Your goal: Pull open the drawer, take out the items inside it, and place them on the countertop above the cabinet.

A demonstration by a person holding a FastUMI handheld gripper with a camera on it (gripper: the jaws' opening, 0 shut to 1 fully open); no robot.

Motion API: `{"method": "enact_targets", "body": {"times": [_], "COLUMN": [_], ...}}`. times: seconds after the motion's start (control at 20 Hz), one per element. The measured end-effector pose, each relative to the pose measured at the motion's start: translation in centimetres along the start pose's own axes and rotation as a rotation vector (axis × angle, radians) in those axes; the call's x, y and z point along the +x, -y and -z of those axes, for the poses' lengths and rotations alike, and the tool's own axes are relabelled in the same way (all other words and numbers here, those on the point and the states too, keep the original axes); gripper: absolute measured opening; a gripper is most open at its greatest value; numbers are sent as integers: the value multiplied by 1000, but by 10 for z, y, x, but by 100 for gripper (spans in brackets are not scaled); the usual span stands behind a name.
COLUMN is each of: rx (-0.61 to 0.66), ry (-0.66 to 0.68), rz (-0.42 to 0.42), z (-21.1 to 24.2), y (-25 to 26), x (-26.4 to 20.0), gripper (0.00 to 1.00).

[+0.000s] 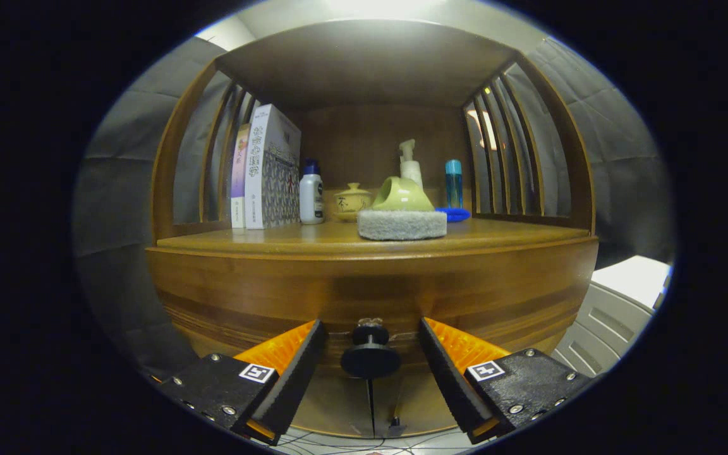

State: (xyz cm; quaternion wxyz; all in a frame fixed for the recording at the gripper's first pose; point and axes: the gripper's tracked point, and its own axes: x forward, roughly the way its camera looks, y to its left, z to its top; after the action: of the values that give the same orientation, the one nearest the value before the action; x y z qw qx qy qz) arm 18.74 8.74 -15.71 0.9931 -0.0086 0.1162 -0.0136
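Observation:
A wooden cabinet faces me, its drawer front (370, 297) closed below the countertop (313, 237). A round dark knob (370, 357) sticks out of the drawer front. My gripper (371, 344) is open, and the knob sits between its two fingertips with a gap on each side. On the countertop, straight above the knob, lies a grey scrub sponge with a green handle (402, 215). The inside of the drawer is hidden.
Boxes (269, 170), a white bottle (311, 196), a small lidded pot (351, 201), a pump bottle (409, 164) and a blue bottle (454, 183) stand at the back of the countertop. Slatted wooden sides (509, 158) enclose it. A white unit (617, 309) stands to the cabinet's right.

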Motion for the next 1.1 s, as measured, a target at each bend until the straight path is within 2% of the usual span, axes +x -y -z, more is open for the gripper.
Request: {"method": "enact_targets", "body": {"times": [0.25,0.5,0.75,1.1], "rx": [0,-16,-109,-68], "ry": [7,48,152,191], "rz": [10,-17,-49,-69], "z": [-1,-13,-49,-76], "y": [-2,0,0,14], "x": [1,-9,-51,-121], "gripper": [95,95,94,95]}}
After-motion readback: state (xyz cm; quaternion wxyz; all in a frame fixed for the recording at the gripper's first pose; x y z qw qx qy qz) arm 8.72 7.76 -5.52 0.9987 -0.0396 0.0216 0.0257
